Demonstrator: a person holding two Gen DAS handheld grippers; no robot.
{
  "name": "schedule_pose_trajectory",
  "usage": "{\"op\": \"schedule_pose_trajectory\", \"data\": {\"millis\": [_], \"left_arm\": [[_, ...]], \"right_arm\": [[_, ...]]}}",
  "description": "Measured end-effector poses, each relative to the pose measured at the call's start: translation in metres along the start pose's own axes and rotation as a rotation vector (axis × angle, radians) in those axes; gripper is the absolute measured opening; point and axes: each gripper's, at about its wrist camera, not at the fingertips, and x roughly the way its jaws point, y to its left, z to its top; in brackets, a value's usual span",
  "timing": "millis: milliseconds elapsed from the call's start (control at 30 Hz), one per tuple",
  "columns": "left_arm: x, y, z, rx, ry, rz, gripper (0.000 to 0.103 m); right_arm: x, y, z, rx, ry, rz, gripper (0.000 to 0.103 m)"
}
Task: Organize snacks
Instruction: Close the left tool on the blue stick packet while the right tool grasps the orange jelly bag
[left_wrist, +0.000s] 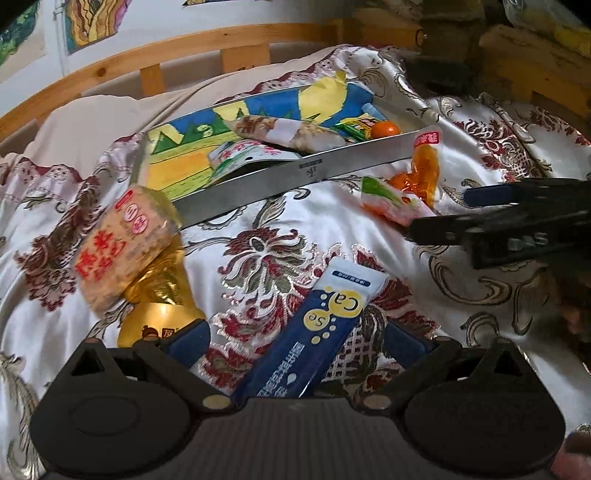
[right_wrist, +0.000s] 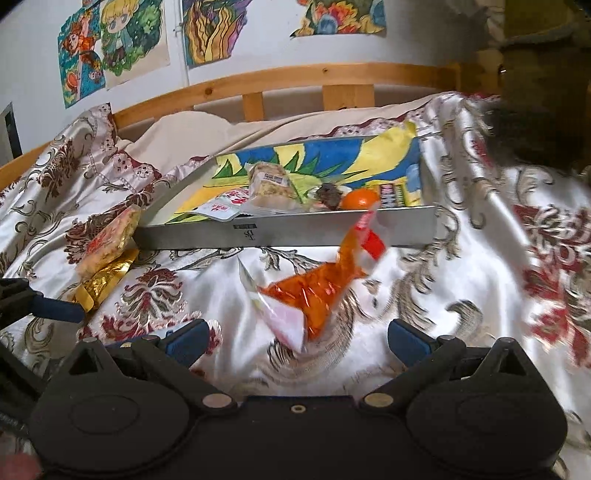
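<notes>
Blue sachet (left_wrist: 317, 325) lies on the bed between the spread fingers of the left hand-held gripper (left_wrist: 297, 341), long axis slanting away up-right. Right hand-held gripper (right_wrist: 297, 338), also spread, faces the orange packet (right_wrist: 317, 291); blurred, probably untouched. Tray (left_wrist: 295, 177) beyond.

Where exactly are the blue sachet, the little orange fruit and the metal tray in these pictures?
blue sachet (left_wrist: 325, 317): left wrist view, on its printed front, mid-length.
orange fruit (right_wrist: 357, 199): right wrist view, on its rounded top inside the tray.
metal tray (right_wrist: 295, 230): right wrist view, on its bare front wall.
</notes>
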Motion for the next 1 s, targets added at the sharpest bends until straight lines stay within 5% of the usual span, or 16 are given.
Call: {"op": "schedule_pose_trajectory", "data": {"millis": [133, 233, 400, 467, 667, 1000], "left_arm": [[0.007, 0.009, 0.003, -0.067, 0.054, -0.127, 0.090], [0.011, 0.011, 0.003, -0.075, 0.066, -0.110, 0.090], [0.015, 0.018, 0.003, -0.096, 0.086, -0.111, 0.087], [0.015, 0.018, 0.004, -0.103, 0.096, -0.095, 0.080], [0.015, 0.016, 0.009, -0.119, 0.147, -0.076, 0.061], [0.013, 0.028, 0.013, -0.245, 0.246, -0.149, 0.058]], "right_arm": [[0.020, -0.002, 0.008, 0.031, 0.002, 0.033, 0.102], [0.031, -0.004, 0.011, 0.046, -0.003, 0.044, 0.101], [0.037, -0.009, 0.012, 0.069, -0.008, 0.043, 0.082], [0.035, -0.011, 0.010, 0.076, -0.023, 0.046, 0.060], [0.025, -0.010, 0.005, 0.065, -0.011, 0.067, 0.055], [-0.010, -0.002, -0.003, 0.031, 0.089, 0.133, 0.054]]}}
